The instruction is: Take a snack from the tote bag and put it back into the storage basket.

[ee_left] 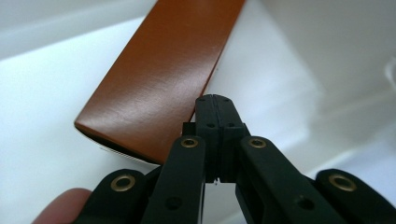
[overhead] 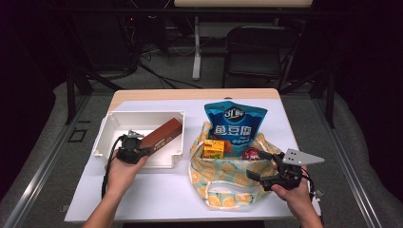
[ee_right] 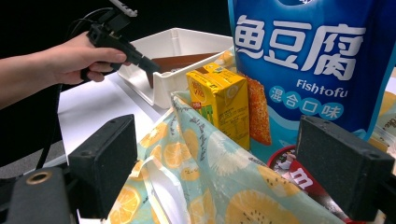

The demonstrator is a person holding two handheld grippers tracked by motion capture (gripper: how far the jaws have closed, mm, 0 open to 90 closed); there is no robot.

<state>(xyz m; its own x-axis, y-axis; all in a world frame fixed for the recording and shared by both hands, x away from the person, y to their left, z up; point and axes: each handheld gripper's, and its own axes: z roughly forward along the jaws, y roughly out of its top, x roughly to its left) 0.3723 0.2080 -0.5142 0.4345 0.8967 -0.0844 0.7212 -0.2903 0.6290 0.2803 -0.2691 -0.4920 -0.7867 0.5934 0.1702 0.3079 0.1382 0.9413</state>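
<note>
Two grippers: we are closing left gripper (ee_left: 215,105) empty beside brown box (ee_left: 159,79); right gripper (ee_right: 233,163) gaping.
Box axis: running past our left jaws' left.

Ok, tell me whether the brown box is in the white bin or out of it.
In. The brown box lies slanted inside the white bin, one end propped toward the bin's right wall.

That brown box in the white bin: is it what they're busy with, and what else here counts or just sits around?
In the job:
- brown box, in the white bin
- left gripper, shut beside the box
- fruit-print bag with its snacks
- right gripper, open at the bag

Lying about:
- folding chair
- floor cables
</note>
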